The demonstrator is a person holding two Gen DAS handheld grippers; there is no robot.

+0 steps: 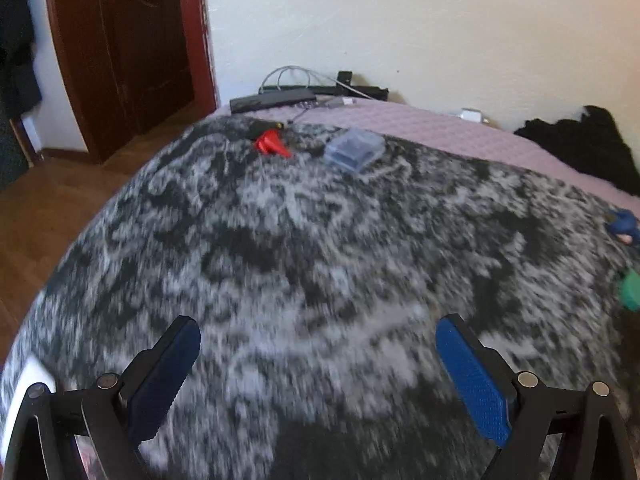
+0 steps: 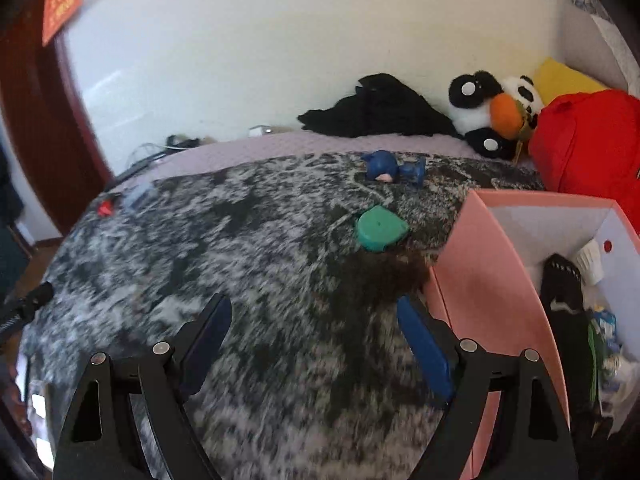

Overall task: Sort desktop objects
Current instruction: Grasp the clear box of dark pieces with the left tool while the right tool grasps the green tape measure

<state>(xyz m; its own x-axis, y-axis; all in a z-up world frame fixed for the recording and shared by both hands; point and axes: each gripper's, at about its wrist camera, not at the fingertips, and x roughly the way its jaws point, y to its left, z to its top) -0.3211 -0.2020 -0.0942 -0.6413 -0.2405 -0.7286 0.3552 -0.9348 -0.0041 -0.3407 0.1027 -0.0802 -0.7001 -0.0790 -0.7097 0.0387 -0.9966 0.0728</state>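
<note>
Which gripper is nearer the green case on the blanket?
Right. The right gripper faces the green case just ahead; from the left gripper it sits far off right.

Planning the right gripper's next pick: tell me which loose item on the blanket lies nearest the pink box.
The green case. It lies just left of the pink box; the blue figure sits farther back, the red piece far left.

A bed with a purple cover carries a fuzzy black-and-white blanket. On the blanket lie a green case, a blue toy figure, a red thing, blurry, maybe a toy, a clear box and a pink box.
</note>
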